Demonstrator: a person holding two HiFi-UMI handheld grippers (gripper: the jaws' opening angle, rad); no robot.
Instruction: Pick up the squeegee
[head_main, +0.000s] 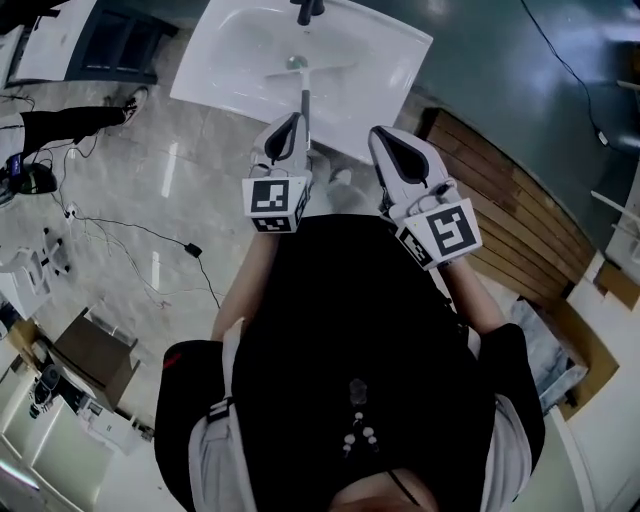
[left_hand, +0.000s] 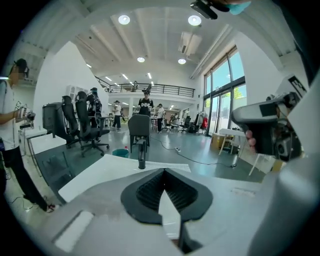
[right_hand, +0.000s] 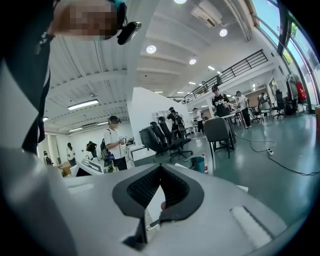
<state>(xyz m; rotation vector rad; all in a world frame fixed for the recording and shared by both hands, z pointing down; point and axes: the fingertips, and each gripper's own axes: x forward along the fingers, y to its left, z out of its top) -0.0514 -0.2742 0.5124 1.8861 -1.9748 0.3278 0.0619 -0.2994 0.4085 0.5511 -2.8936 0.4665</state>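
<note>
While both hand-held grippers hang before the person's black-shirted chest, much of what matters is covered. The pale, long-handled squeegee (head_main: 304, 95) shows only from above, and the near end of its handle is hidden behind the tip of the white left gripper (head_main: 291, 125). Its cross blade is a faint, washed-out bar against the white bowl, hard to pick out. Neither gripper view shows it, since each gripper's own grey body fills the lower field.

The left gripper's jaws are clenched tip to tip with nothing between them. The white right gripper (head_main: 388, 140), just beside it, has its jaws pressed together the same way, empty. A small pinkish patch shows through the gap behind the right jaws, too small to tell what it is.

The white rectangular washbasin (head_main: 240, 60) is the one container close by. The squeegee lies in its bowl, blade near the drain, handle pointing back toward the person, held by neither gripper. The black tap (head_main: 308, 10) at the far rim is cut off by the top edge. Farther off on the grey floor stands a round teal bucket (left_hand: 120, 152), its inside hidden
</note>
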